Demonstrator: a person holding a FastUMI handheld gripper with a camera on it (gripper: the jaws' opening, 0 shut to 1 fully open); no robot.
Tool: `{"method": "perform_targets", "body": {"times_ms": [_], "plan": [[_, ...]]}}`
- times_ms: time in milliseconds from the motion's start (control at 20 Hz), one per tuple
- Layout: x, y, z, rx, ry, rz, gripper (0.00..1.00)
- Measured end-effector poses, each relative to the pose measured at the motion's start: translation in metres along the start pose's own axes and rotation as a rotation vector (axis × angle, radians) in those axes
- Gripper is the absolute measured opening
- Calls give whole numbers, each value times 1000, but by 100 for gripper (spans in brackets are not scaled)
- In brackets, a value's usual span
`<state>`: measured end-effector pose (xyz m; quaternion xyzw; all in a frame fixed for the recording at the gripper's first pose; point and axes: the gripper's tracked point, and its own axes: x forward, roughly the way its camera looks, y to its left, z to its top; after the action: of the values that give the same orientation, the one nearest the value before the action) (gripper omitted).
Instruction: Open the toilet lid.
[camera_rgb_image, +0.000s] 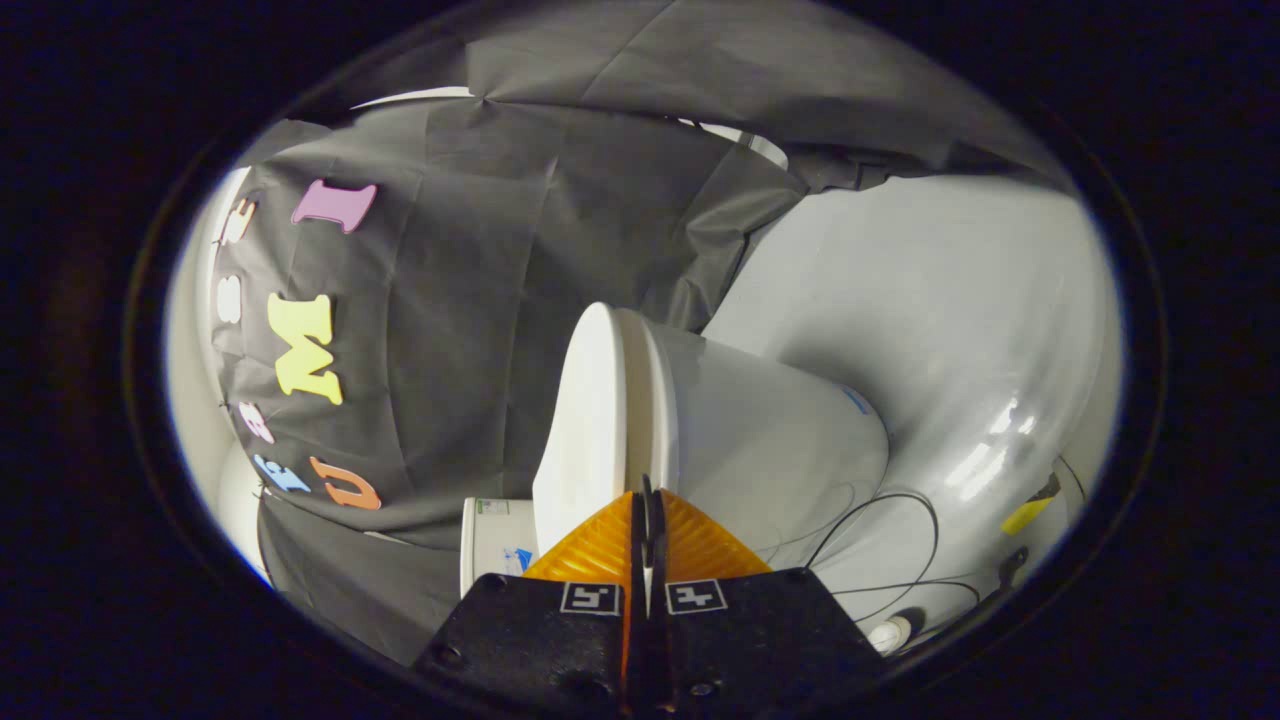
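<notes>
The view is rolled on its side, so the white toilet lies across it. Its lid (590, 420) rests down on the seat (655, 400), with the bowl (770, 450) on the far side of the seat, towards the floor. My gripper (647, 492) is shut, its fingers pressed together with nothing between them. The fingertips (660, 510) reach the lid's rim, right at the seam where lid and seat meet. I cannot tell whether they touch it.
The toilet's tank (495, 550) sits beside the lid, against the black cloth wall (450, 330). Thin black cables (880, 520) loop over the glossy white floor (950, 330) by the bowl. A yellow tape strip (1025, 516) and a small white round object (890, 632) lie near them.
</notes>
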<state>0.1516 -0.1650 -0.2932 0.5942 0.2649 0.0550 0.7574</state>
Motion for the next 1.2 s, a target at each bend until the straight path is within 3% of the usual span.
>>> {"method": "perform_targets", "body": {"times_ms": [200,850,1200], "plan": [[-4,16,0,-83,-22,-65,4],[-29,87,0,-232,-127,-162,4],[-40,139,-9,-329,-162,-153,4]]}}
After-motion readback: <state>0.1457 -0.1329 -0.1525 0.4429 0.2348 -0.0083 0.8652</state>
